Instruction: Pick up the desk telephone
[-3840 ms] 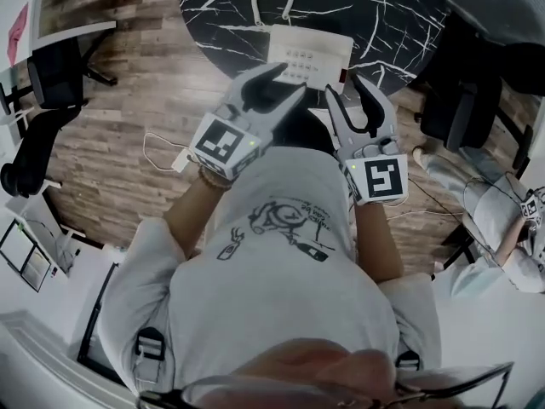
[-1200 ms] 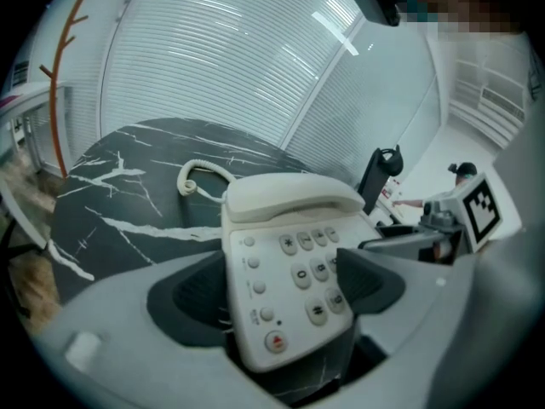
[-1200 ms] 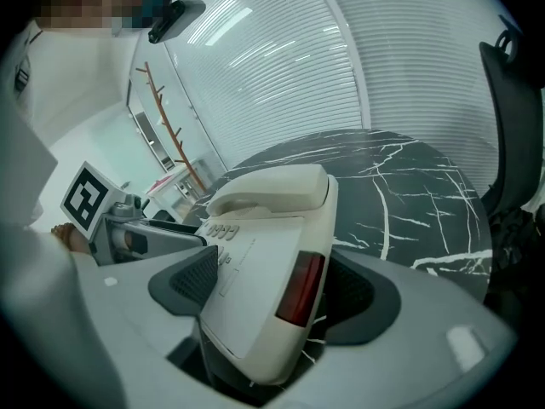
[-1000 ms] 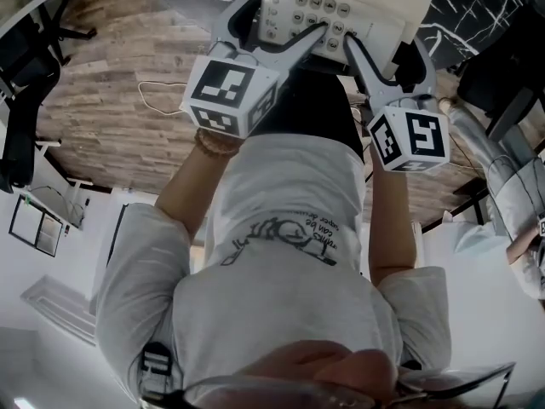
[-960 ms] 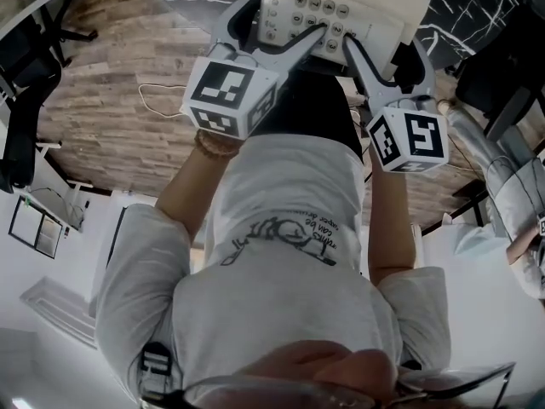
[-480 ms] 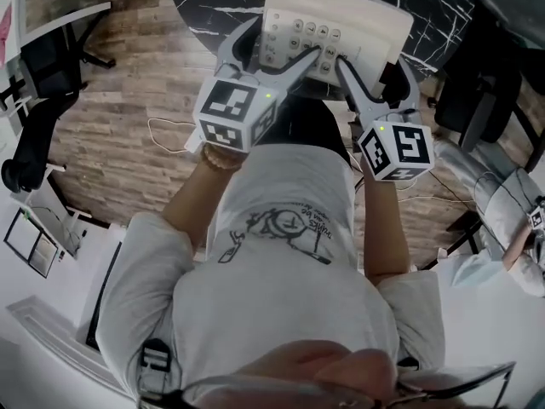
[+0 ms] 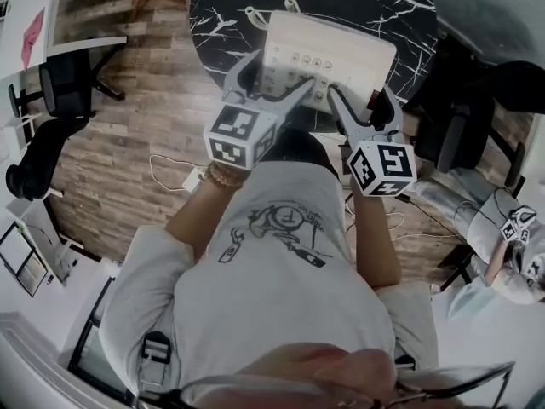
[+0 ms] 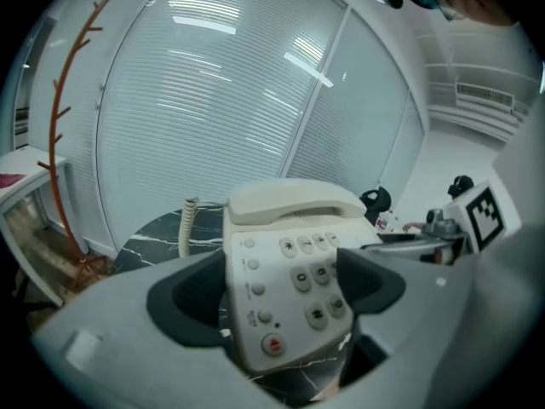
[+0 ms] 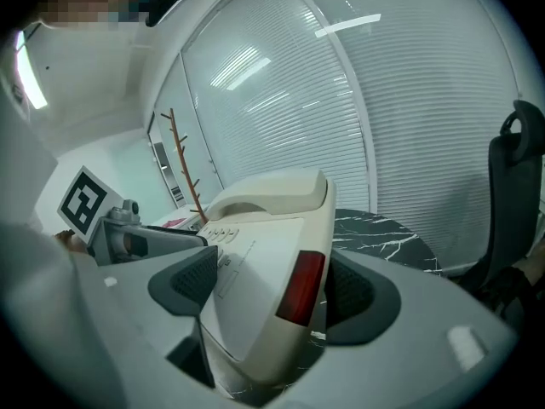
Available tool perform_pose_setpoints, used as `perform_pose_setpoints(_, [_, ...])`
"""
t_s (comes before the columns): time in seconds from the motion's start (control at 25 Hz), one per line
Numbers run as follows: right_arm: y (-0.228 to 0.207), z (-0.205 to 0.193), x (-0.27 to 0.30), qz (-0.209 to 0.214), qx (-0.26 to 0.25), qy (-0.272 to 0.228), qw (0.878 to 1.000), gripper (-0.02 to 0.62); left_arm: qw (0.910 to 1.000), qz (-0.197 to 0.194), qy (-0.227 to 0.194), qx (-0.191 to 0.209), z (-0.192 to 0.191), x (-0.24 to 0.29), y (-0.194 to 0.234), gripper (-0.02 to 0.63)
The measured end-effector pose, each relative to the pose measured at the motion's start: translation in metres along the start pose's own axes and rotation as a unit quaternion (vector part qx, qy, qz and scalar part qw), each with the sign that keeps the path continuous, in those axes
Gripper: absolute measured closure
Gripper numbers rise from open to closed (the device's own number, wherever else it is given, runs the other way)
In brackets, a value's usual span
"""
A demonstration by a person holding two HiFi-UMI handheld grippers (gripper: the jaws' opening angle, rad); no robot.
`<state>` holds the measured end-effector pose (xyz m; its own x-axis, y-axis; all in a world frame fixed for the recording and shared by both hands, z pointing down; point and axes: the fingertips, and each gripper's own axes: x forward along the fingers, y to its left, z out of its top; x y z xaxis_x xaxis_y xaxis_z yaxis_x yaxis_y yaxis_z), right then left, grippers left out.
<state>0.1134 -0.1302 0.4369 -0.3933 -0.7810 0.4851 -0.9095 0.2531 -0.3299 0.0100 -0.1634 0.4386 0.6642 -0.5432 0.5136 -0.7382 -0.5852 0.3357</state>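
The cream desk telephone (image 7: 341, 49), handset in its cradle, is tilted over the black marble round table (image 7: 230, 7). My left gripper (image 7: 277, 79) is shut on its near left corner, with the keypad between the jaws. My right gripper (image 7: 362, 100) is shut on its near right corner. In the left gripper view the telephone (image 8: 289, 220) fills the space inside the left gripper (image 8: 281, 292), with the table (image 8: 153, 237) below. In the right gripper view the telephone (image 9: 255, 254), with its red side panel, sits inside the right gripper (image 9: 268, 288). The coiled cord (image 7: 255, 15) trails onto the table.
Black office chairs stand at the left (image 7: 60, 79) and right (image 7: 460, 135) of the table. A white cable (image 7: 170, 169) lies on the wooden floor. Another person (image 7: 502, 245) sits at the lower right. A coat stand (image 8: 64, 143) stands against a blind-covered glass wall.
In the earliest frame both grippers were open, short of the telephone; now each is shut on a near corner. Over the last second the phone and grippers look smaller, farther from the head camera.
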Motion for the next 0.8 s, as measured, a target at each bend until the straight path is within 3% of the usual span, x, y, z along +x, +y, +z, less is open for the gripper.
perform_pose_setpoints(0.52, [0.025,0.086,-0.037,0.002,-0.03,-0.064,0.997,0.206,0.9975,0.008,-0.061,0.036,0.087,-0.041,-0.028,0.196])
perform_pose_setpoints(0.8, [0.043,0.113,-0.055,0.007,-0.04,-0.084,0.996,0.206,0.9956,0.014,-0.081,0.044,0.114,-0.067,-0.038,0.196])
